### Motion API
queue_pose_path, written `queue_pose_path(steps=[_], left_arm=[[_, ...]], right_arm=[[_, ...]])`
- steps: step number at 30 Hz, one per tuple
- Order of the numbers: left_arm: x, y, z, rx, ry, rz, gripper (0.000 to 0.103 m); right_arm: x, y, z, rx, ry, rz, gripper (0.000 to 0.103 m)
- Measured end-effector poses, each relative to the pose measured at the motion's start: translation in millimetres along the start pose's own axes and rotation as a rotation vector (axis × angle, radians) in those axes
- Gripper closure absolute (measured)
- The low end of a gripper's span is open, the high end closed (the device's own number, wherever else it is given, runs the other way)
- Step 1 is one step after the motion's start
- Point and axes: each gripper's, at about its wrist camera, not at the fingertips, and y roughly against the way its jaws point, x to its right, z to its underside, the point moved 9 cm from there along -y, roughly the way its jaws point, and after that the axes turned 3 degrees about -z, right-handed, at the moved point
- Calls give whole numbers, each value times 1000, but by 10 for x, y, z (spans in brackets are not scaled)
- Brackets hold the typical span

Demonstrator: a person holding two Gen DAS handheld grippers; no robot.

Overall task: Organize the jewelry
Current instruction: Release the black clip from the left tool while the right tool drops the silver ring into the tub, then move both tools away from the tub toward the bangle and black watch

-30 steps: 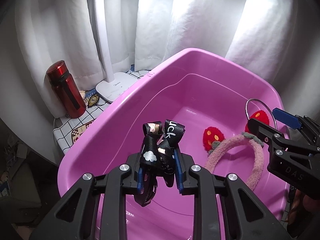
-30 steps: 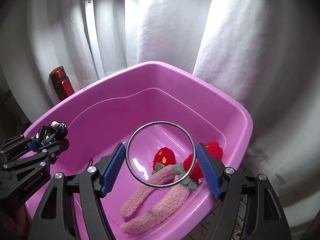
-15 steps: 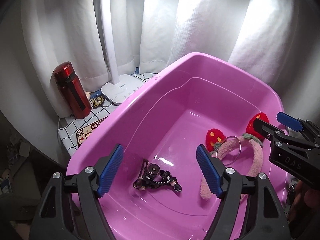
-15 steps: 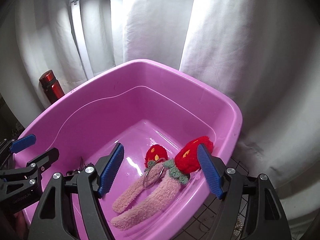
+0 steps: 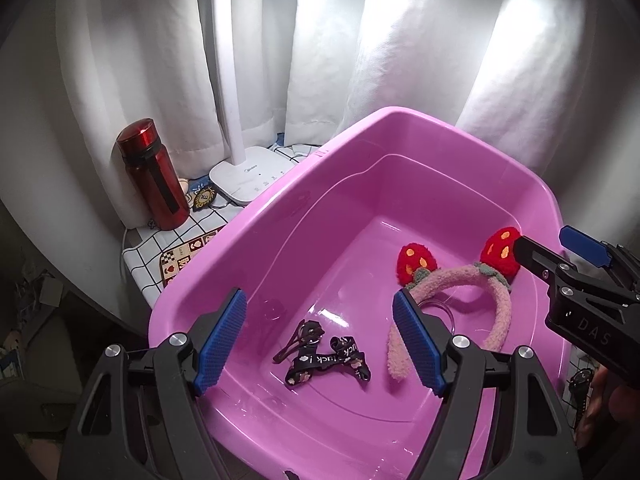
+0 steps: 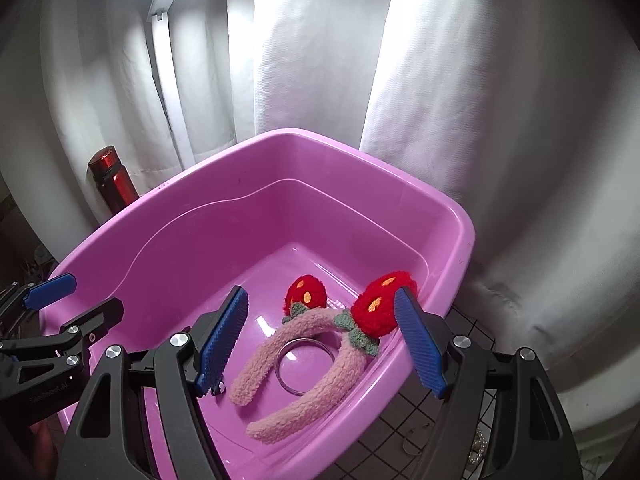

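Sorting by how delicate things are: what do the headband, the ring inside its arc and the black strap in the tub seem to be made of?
Headband: fuzzy pink plush with red pile strawberries, soft and matte.
Ring: probably polished metal; thin, silvery, with bright glints.
Strap: looks like woven printed ribbon, limp and folded, with a small clasp, probably metal.
Tub: glossy pink plastic with sharp reflections.

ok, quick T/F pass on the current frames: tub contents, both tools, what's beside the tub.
1. The metal ring lies on the tub floor inside the curve of the pink headband. True.
2. The left tool is shut on the black ribbon. False: its jaws are wide open and the ribbon lies loose on the floor of the pink tub.
3. The right tool is open and holds nothing. True.
4. The red bottle stands inside the tub. False: it stands outside, on the checked cloth beside the white lamp base.
5. The headband carries two red strawberry puffs. True.
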Motion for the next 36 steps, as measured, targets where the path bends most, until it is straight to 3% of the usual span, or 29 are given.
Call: queue_pose_path(steps=[13,21,23,29,36], left_arm=[[62,278,55,37,5,4,29],[159,465,114,64,-8,1,23],[196,526,140,73,-8,7,16],[396,695,256,95,-32,24,10],[750,936,394,126,-55,72,7]], right_arm=[[3,323,83,43,-6,0,31],[70,572,215,68,-25,-3,31],[95,640,268,71,-33,-4,31],[239,872,533,79,-76,-7,31],[633,1210,1077,71,-149,18,31]])
